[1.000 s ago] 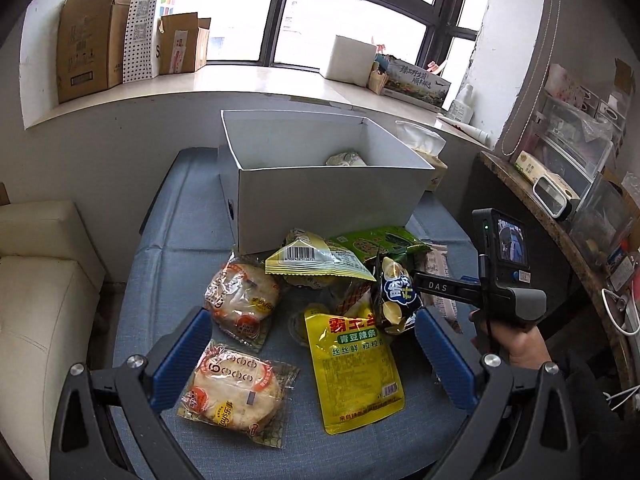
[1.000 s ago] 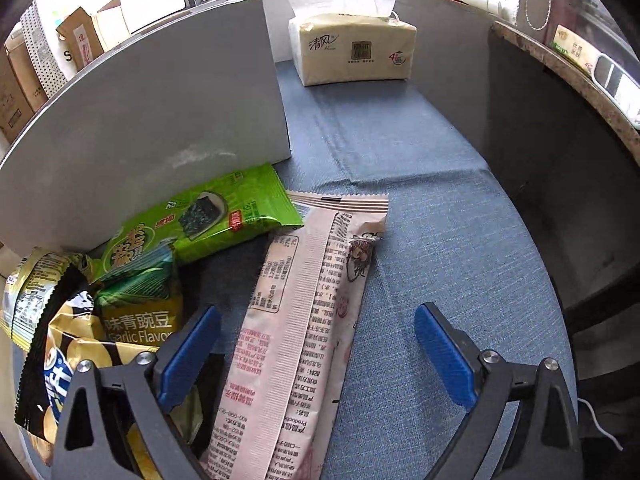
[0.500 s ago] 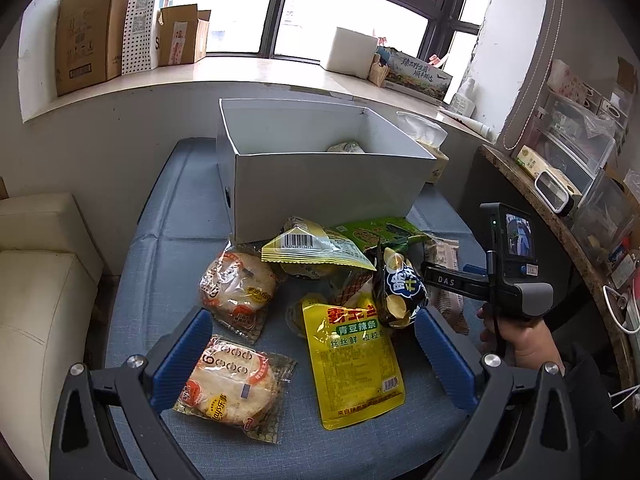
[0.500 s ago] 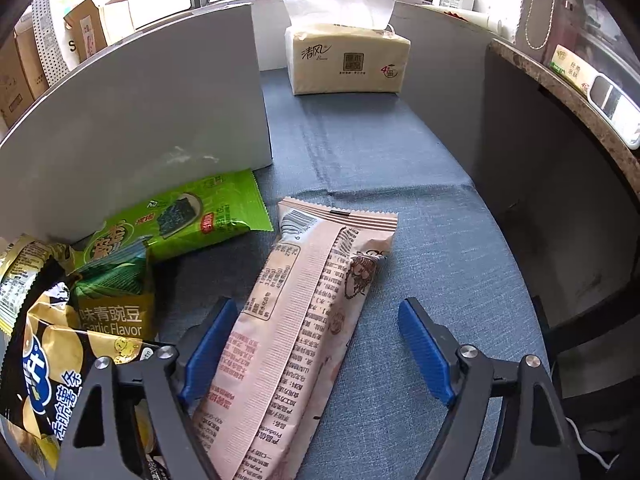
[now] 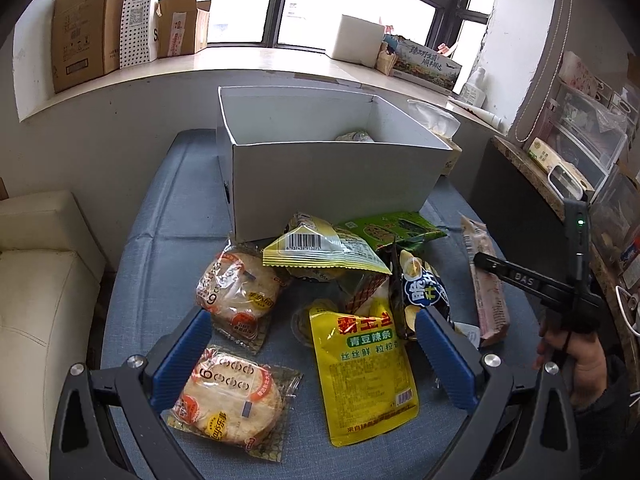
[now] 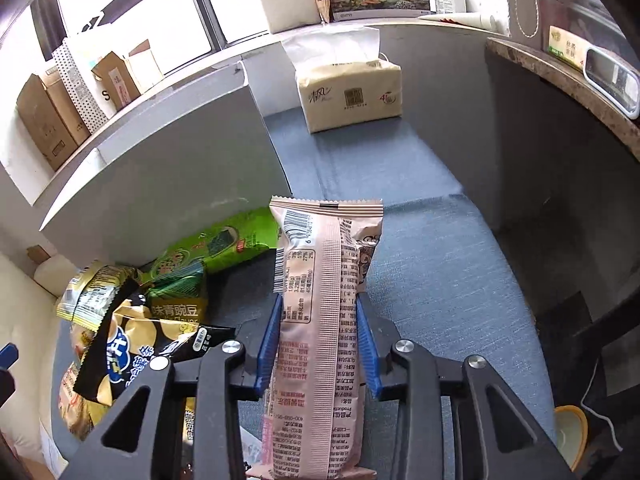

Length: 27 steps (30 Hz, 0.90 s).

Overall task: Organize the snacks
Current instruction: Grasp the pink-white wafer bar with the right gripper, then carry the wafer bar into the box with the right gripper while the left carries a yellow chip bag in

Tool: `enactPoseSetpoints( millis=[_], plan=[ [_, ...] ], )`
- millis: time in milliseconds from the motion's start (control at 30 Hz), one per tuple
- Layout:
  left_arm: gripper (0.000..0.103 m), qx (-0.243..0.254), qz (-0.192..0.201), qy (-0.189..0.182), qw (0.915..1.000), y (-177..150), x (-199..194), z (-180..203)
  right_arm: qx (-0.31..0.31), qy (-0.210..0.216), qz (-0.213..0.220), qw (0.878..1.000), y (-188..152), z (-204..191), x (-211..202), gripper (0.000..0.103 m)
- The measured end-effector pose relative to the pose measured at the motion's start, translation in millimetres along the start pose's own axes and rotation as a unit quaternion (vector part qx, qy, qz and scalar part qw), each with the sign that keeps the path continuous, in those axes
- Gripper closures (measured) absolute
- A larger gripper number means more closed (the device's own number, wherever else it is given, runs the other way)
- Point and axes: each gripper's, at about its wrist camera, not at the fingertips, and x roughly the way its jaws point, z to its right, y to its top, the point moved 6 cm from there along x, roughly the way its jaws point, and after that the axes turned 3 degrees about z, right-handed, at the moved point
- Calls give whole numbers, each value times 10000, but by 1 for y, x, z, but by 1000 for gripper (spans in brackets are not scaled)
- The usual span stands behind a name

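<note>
My right gripper point(image 6: 318, 312) is shut on a long pink snack packet point(image 6: 320, 320), lifted off the blue cloth; the same pink packet point(image 5: 486, 280) shows at the right of the left wrist view, with the right gripper point(image 5: 480, 260) around it. My left gripper point(image 5: 308, 348) hangs open above the snack pile: a yellow pouch point(image 5: 368, 368), two round cake packets point(image 5: 230, 396) point(image 5: 236, 292), a dark chip bag point(image 5: 424, 292), a green packet point(image 5: 392, 230) and a yellow barcode packet point(image 5: 320, 248). The white box point(image 5: 328, 184) behind holds one wrapped item point(image 5: 354, 136).
A tissue pack point(image 6: 348, 96) stands on the blue cloth point(image 6: 432, 240) beyond the box's right side. A cream sofa point(image 5: 36, 300) lies left, a stone-topped shelf point(image 5: 532, 172) right. Cardboard boxes point(image 5: 80, 24) line the windowsill.
The right gripper's jaws closed onto the pink packet and raised it from the cloth. The left gripper sank slightly toward the pile, still open.
</note>
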Motion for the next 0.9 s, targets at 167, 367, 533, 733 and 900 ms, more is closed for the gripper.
enactPoseSetpoints(
  millis=[167,367,533,733,900],
  plan=[
    [0,314,-233,169,9991,11,33,1,91,382,359,9986,6,3,-30,65],
    [0,365,-431,-42,9984,28,61,11,71,505,873,9949,27,0,-63,65],
    [0,534,-649,517,9951,40,96,26,-11,555,910,9943,28,-7,-69,64],
    [0,564,-902,831,9908,35,125,21,50,601,864,9944,25,-3,-68,64],
    [20,399,-938,627,9928,32,124,13,96,627,794,9948,20,-2,-65,64]
  ],
)
